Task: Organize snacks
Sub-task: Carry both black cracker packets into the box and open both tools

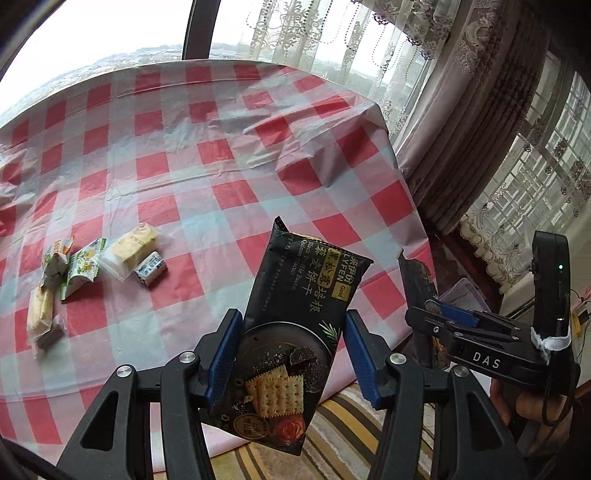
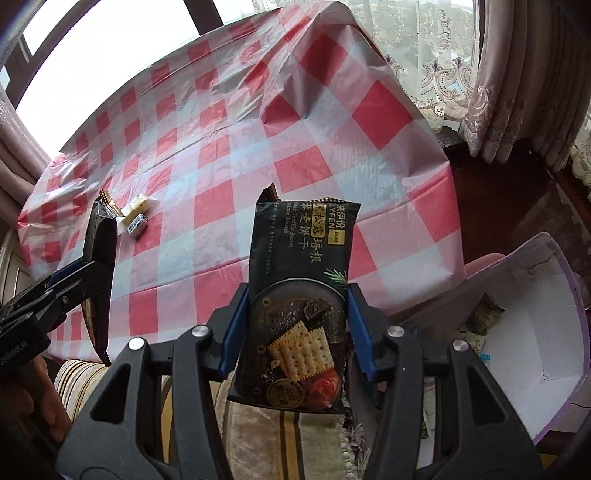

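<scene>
Now a desk (image 1: 221,155) is seen, covered with a red and white checked cloth (image 2: 229,155) that is full of wrinkles. Big windows (image 1: 92,33) and lacy curtains (image 1: 454,92) are seen behind it, and a striped rug (image 2: 258,435) is spread on the floor below.

A black biscuit pack (image 1: 291,332) is gripped by the left claw (image 1: 291,354), with both blue pads pressed on its sides. A second black biscuit pack (image 2: 299,302) of the same kind is gripped the same way by the right claw (image 2: 295,332). "LYFEN", "Gold" and "Black Truffle Bacon" can be read on the packs, next to Chinese writing. "DAS" is printed on the side of the right claw, as seen from the left camera.

Each pack is held in the air over the near edge of the desk. The long side of each pack is pointed away from the claw, toward the far side of the desk, with the cracker picture at the near end.

Small snacks (image 1: 88,269) in yellow, green and white wrappers are left in a little bunch on the desk. A white box with a purple rim (image 2: 532,332) is seen low at the right, off the desk.
</scene>
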